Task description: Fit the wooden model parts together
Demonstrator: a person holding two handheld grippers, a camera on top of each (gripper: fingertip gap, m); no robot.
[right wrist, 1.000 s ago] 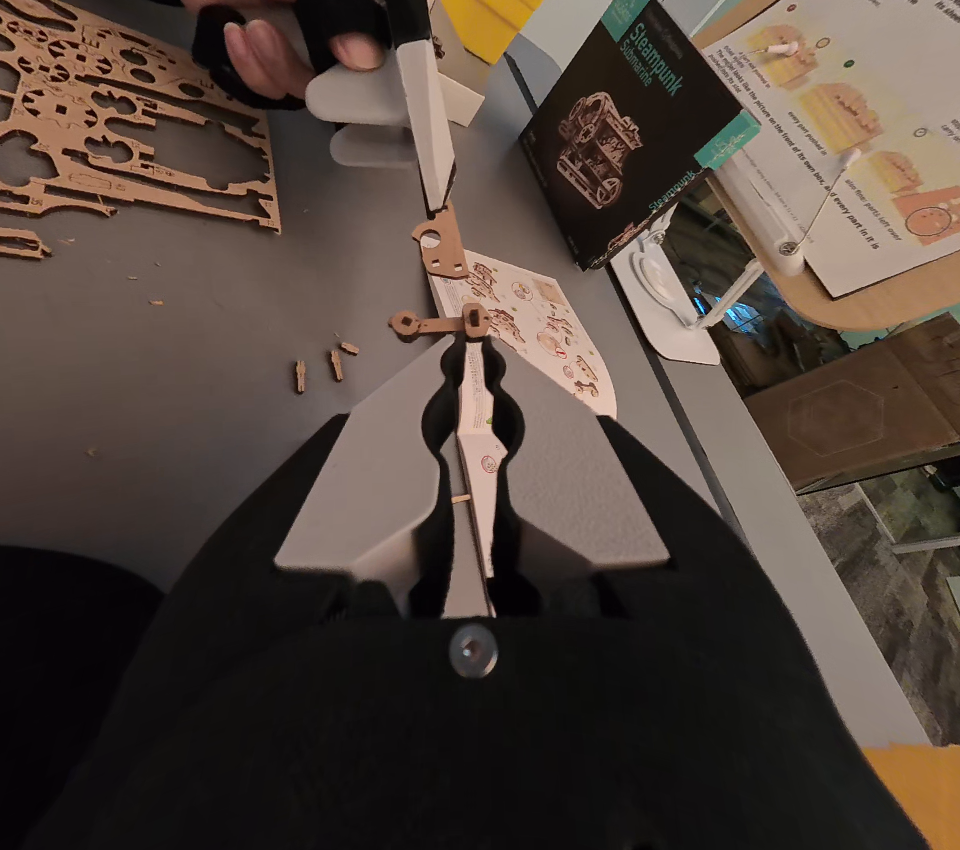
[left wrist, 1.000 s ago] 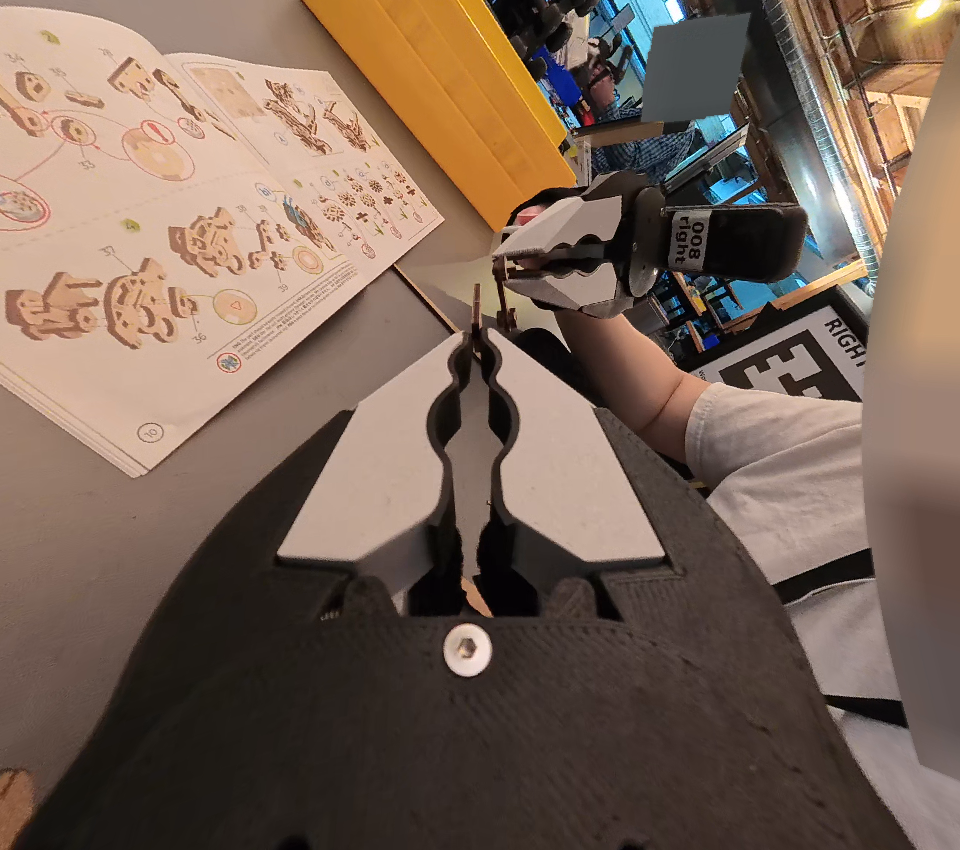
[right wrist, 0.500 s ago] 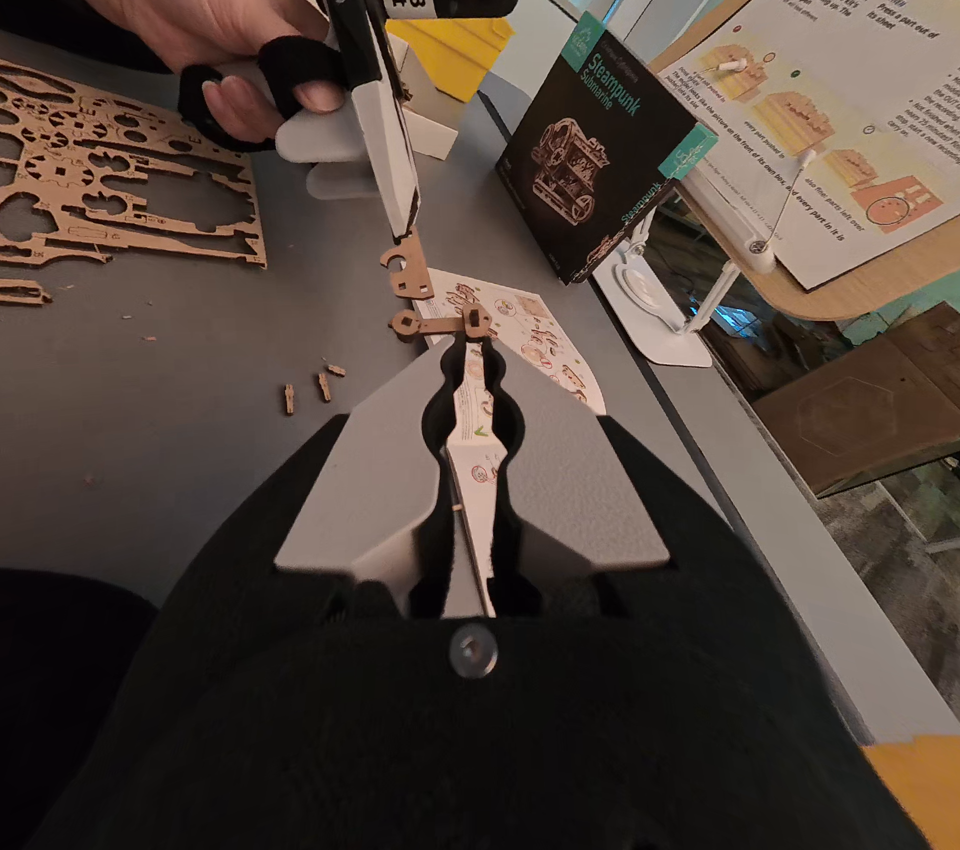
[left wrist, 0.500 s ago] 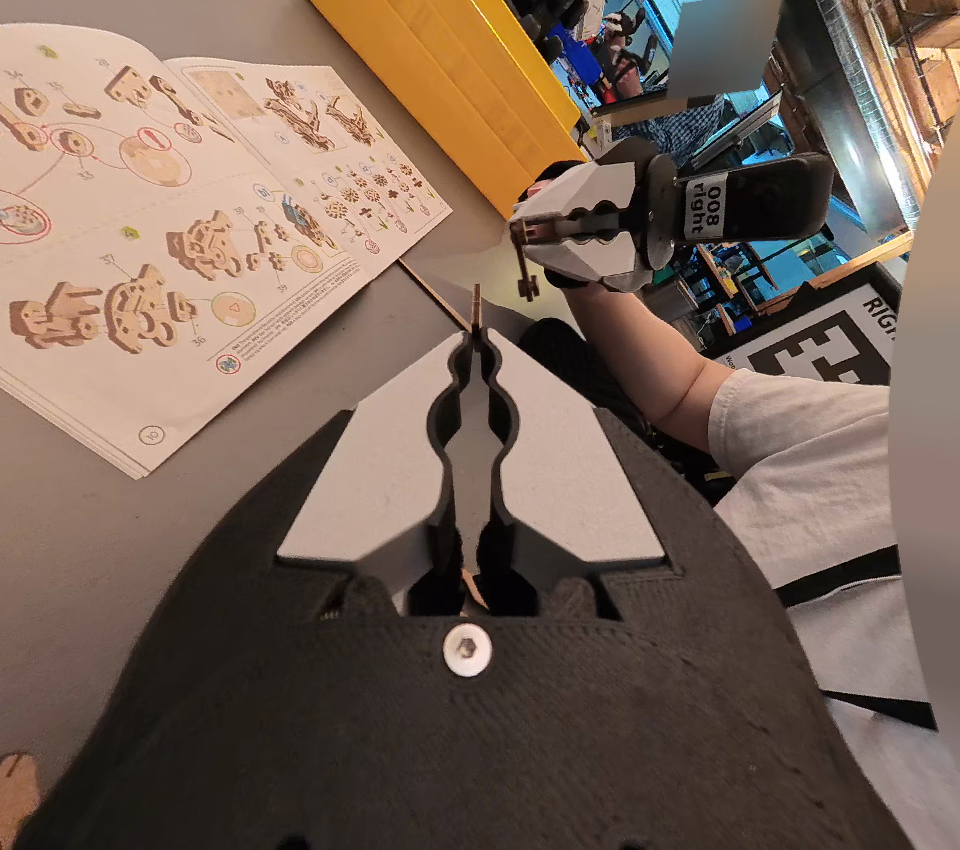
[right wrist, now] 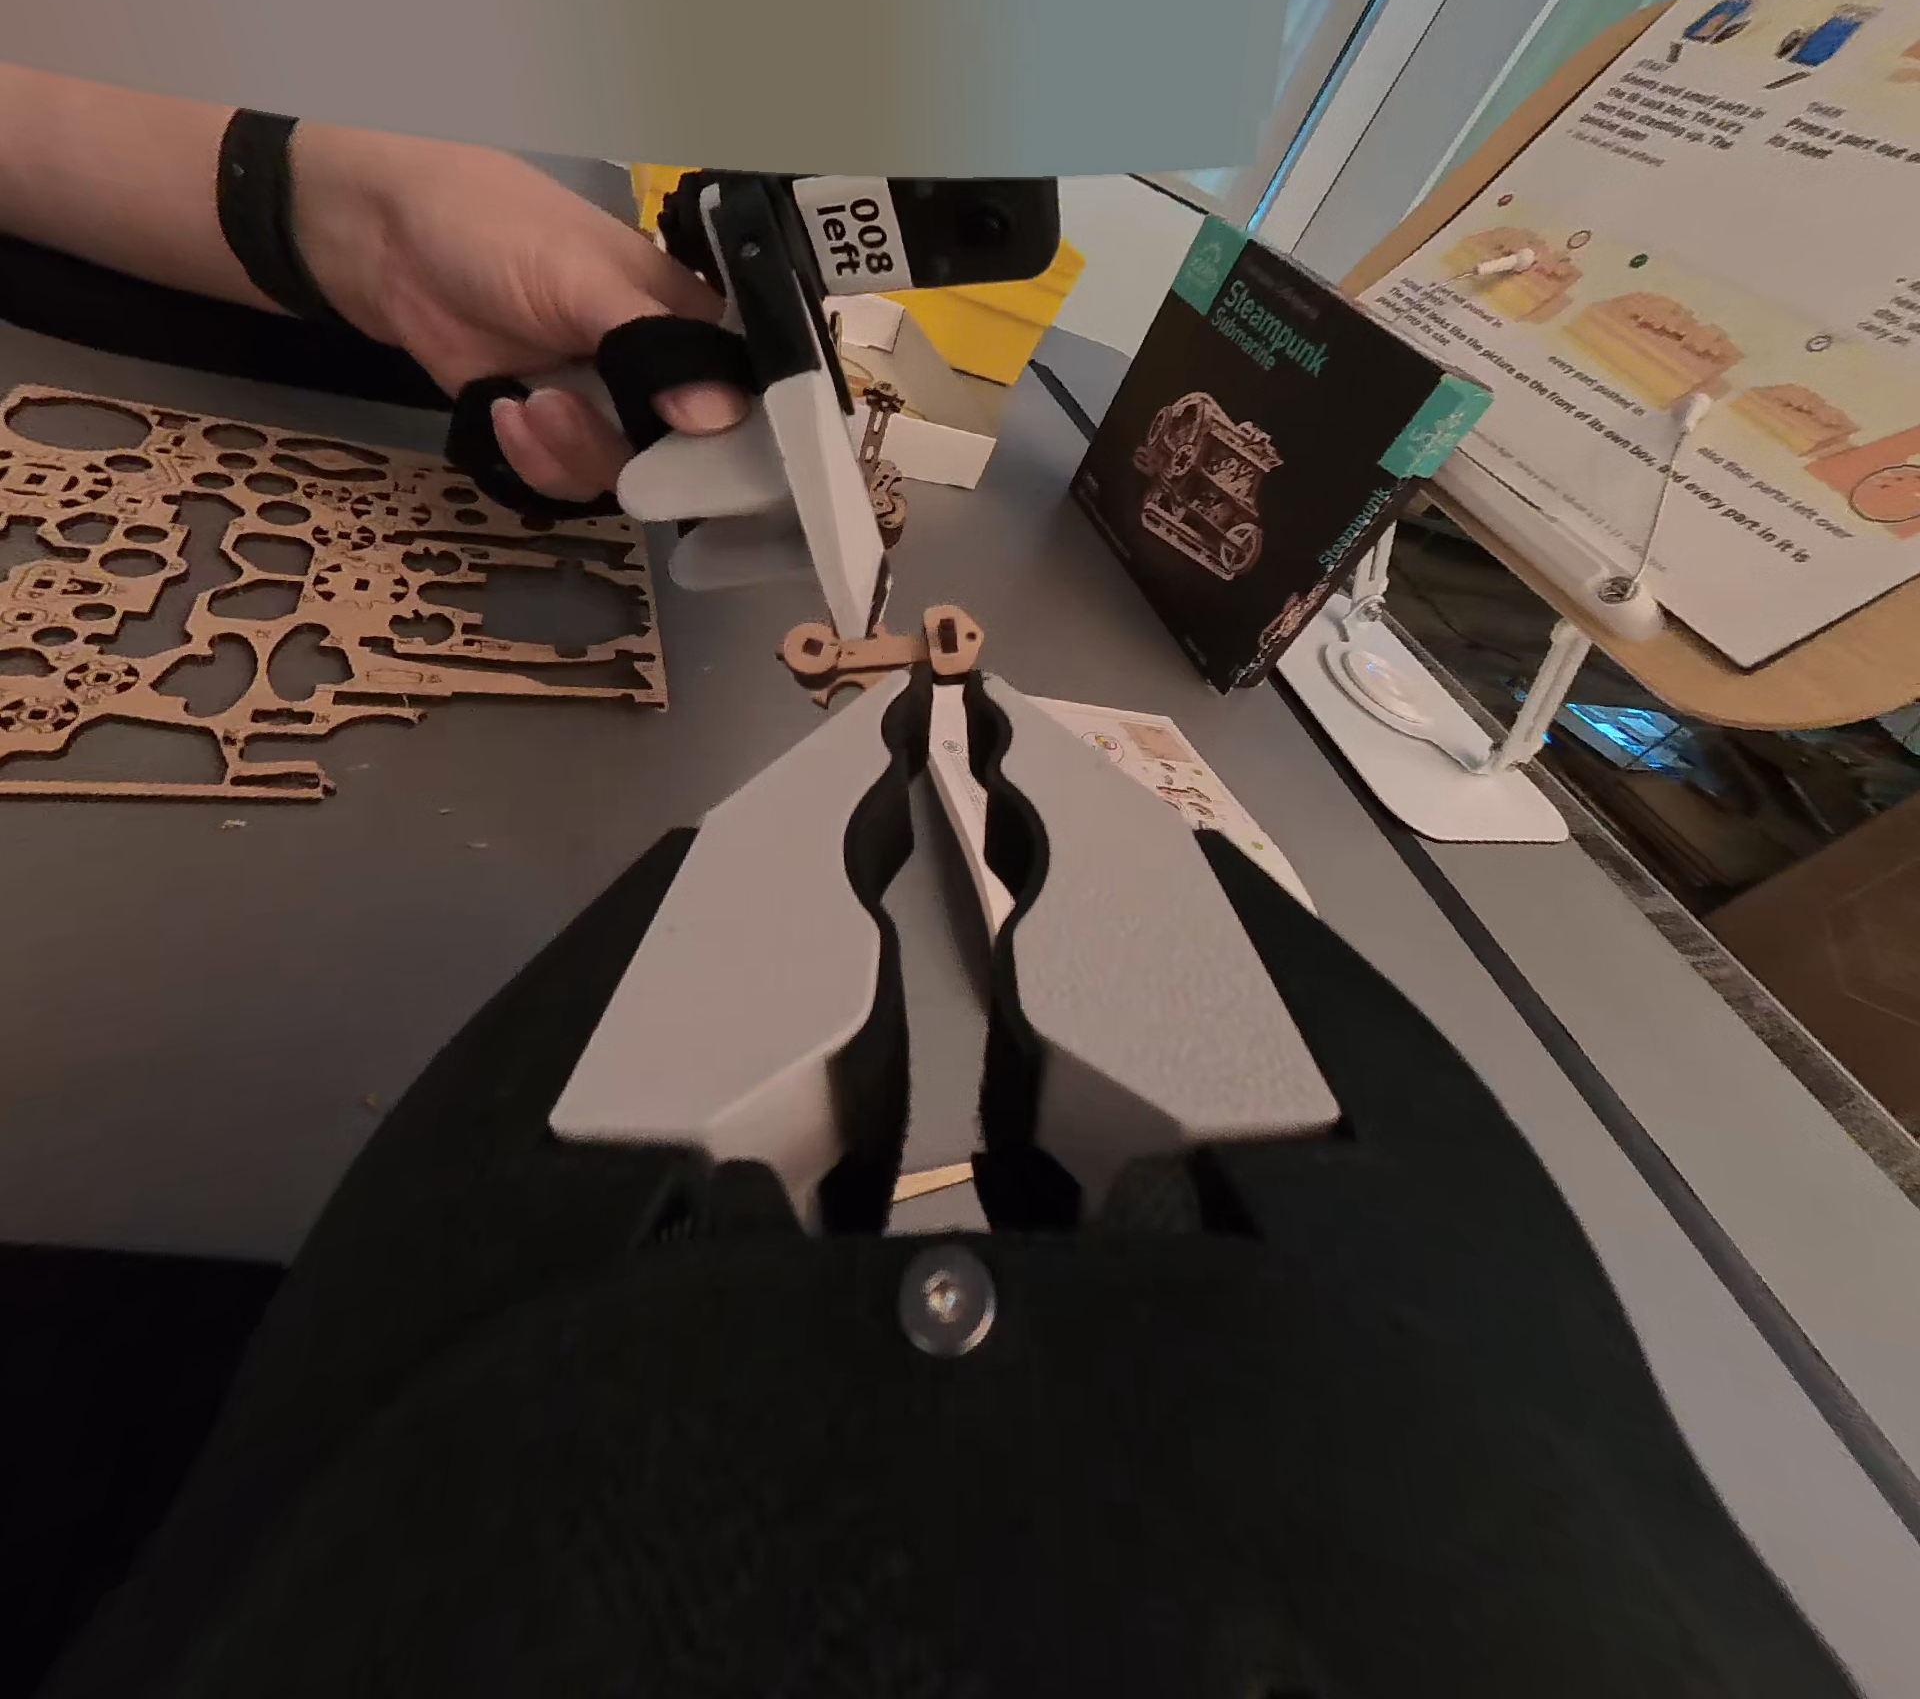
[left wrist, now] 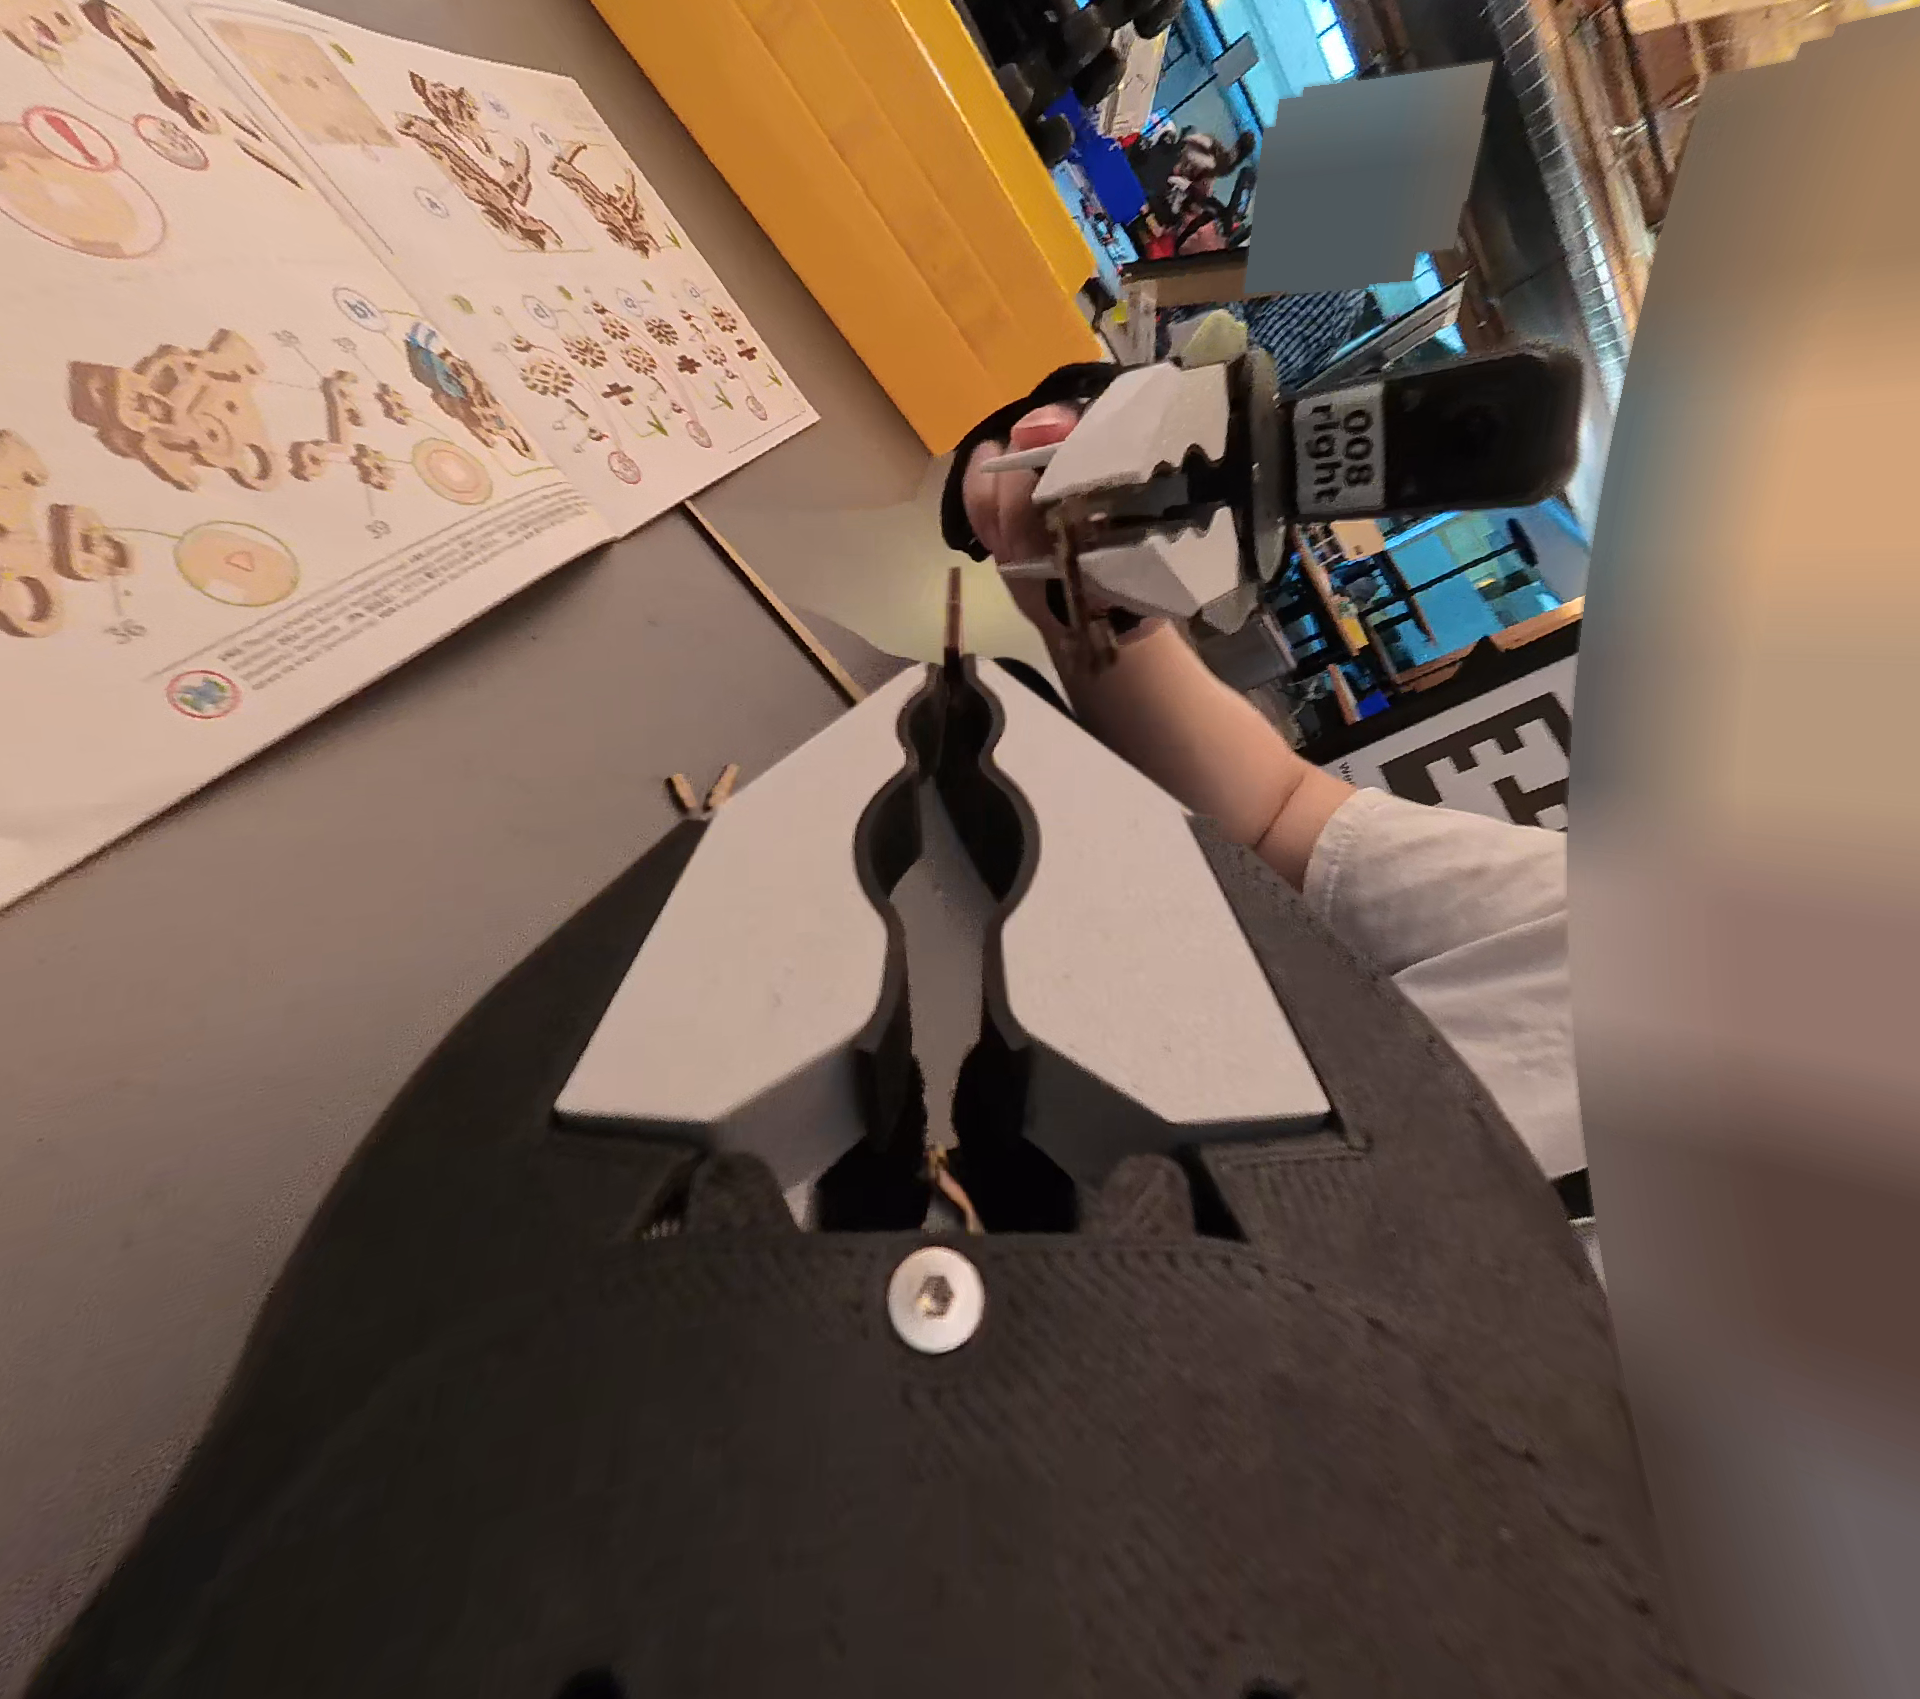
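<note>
Two grippers meet above the grey tabletop (right wrist: pixel 312 922), each pinching its own thin laser-cut piece. Your right gripper (right wrist: pixel 940 681) has its jaws pressed together on a flat brown wooden lever with a round eye at one end (right wrist: pixel 878 648), which lies crosswise just past the fingertips; in the left wrist view the same gripper (left wrist: pixel 1060 532) shows farther off, with the lever hanging down from its tips (left wrist: pixel 1081 600). Your left gripper (left wrist: pixel 951 673) is clamped on a small thin wooden plate (left wrist: pixel 953 610), seen edge-on so only a sliver pokes out beyond the tips. From the right wrist view, that left gripper (right wrist: pixel 868 605) points down with its tip just behind the lever's shaft (whether the two pieces actually touch cannot be told, since the plate is hidden there). Your left hand (right wrist: pixel 499 319) grips the handle through black finger loops. Left of it lies the brown punched-out plywood sheet (right wrist: pixel 312 569), and behind the gripper stands a partly built wooden assembly (right wrist: pixel 883 454). An open instruction booklet (left wrist: pixel 312 361) lies flat beside a yellow plastic bin (left wrist: pixel 821 91). Well to the right a black model-kit box (right wrist: pixel 1268 465) stands upright, near a white stand holding an illustrated guide board (right wrist: pixel 1683 361).
</note>
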